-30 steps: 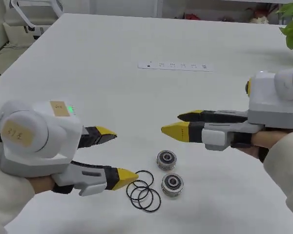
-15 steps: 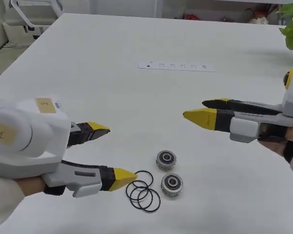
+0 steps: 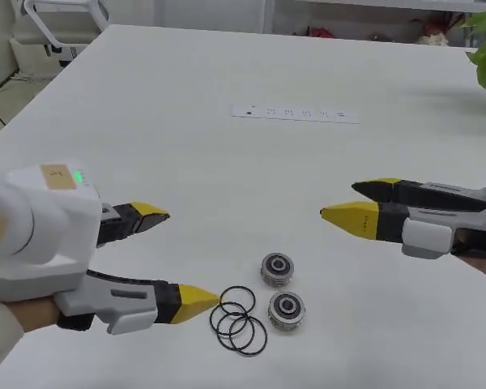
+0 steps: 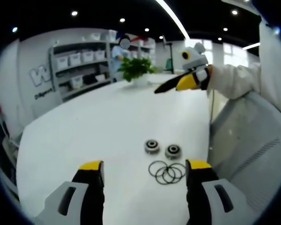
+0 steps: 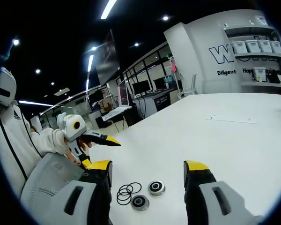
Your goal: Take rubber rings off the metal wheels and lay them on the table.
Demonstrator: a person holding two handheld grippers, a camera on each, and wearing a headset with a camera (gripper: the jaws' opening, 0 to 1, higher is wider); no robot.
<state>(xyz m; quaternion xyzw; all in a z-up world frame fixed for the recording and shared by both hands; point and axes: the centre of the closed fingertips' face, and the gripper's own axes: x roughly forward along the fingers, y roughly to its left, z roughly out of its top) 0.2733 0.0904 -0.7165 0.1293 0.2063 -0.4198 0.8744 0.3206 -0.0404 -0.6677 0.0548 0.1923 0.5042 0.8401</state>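
head view: left gripper and right gripper with jaws apart, rubber rings just beside 2 metal wheels

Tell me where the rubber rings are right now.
In the head view, the rubber rings lie clustered on the table, just left of the two metal wheels and beside the left gripper's lower yellow tip.

Head view: high, facing forward and down on the table; left gripper and right gripper close beneath.
Left gripper view: low, along its jaws, facing the right gripper.
Right gripper view: low, facing the left gripper.
Shared: wheels and rings, just ahead of both grippers.
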